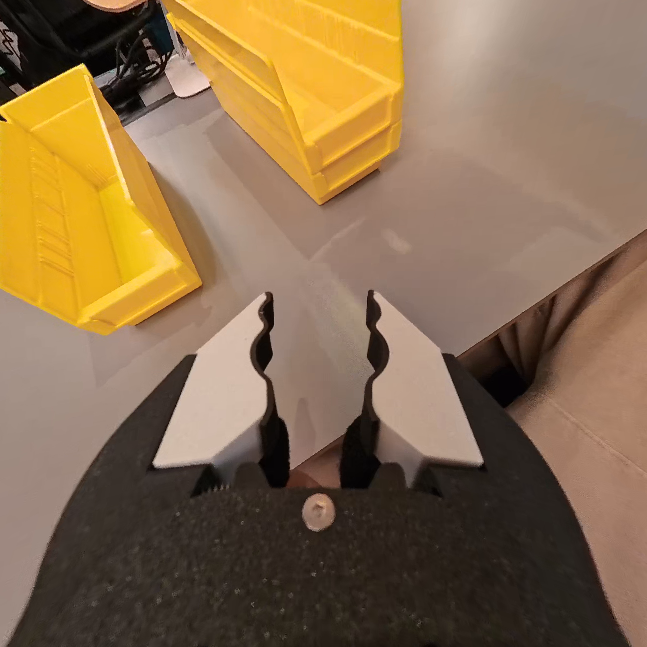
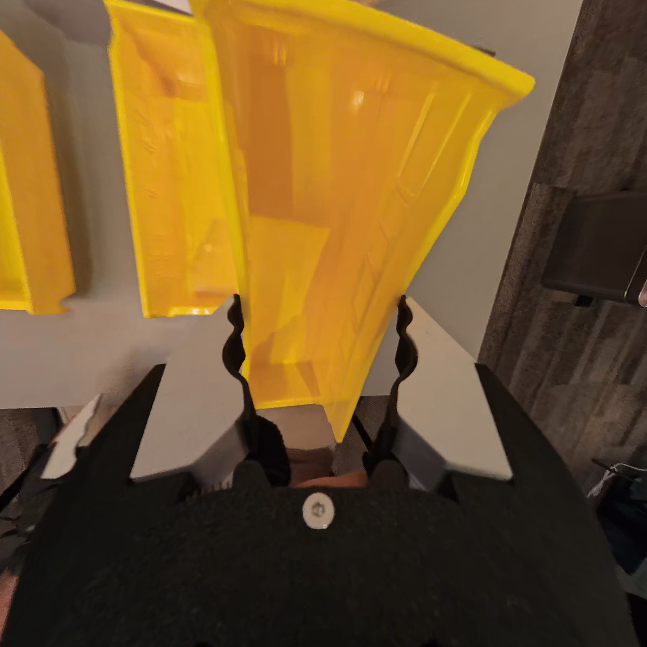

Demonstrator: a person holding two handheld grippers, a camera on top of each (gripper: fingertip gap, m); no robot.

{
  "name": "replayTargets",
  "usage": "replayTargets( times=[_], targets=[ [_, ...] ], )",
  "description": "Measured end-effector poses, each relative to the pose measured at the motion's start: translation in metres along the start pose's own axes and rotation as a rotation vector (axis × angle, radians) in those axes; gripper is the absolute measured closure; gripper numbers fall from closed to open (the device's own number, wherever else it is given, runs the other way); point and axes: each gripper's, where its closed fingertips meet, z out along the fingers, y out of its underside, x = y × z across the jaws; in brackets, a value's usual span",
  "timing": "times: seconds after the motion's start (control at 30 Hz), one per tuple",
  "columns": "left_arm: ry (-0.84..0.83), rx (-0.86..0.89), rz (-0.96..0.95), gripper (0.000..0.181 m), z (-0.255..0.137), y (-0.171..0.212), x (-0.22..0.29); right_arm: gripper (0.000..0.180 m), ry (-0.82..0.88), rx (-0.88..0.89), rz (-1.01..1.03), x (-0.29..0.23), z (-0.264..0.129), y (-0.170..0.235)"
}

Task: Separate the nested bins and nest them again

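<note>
My right gripper (image 2: pixel 320 297) is shut on a yellow bin (image 2: pixel 350 175). Its jaws stand wide, against the bin's two sides, and it holds the bin tilted above the grey table (image 2: pixel 105 360). The bin's near corner hangs past the table's front edge. Beside it on the left a second yellow bin (image 2: pixel 175 175) rests on the table. A third bin (image 2: pixel 28 175) sits farther left. My left gripper (image 1: pixel 318 297) is open and empty above the table (image 1: pixel 455 210) near its front edge. Ahead of it stand two nested yellow bins (image 1: pixel 297 105) and, on the left, a single yellow bin (image 1: pixel 87 210).
The table's front edge (image 1: pixel 525 308) runs diagonally at the right of the left wrist view, with beige floor beyond. Dark cables and gear (image 1: pixel 105 42) lie behind the table. A dark box (image 2: pixel 595 245) stands on the patterned floor at the right. The left gripper's finger (image 2: pixel 70 437) shows at the lower left.
</note>
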Motion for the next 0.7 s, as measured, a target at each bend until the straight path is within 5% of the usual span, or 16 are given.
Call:
replayTargets(
  times=[0.3, 0.5, 0.53, 0.7],
  targets=[
    [0.008, -0.021, -0.047, 0.129, 0.003, 0.005, -0.008, 0.092, -0.025, -0.160, -0.021, 0.066, 0.114, 0.013],
    [0.038, -0.044, -0.091, 0.129, 0.008, 0.009, -0.007, 0.093, -0.077, -0.239, -0.042, 0.059, 0.174, -0.002],
    [0.039, -0.047, -0.089, 0.129, 0.008, 0.010, -0.006, 0.171, -0.265, -0.204, -0.041, 0.028, 0.177, -0.013],
    [0.016, -0.056, -0.070, 0.129, 0.008, 0.014, -0.011, 0.176, -0.130, -0.212, -0.133, 0.033, 0.217, -0.033]
  ],
)
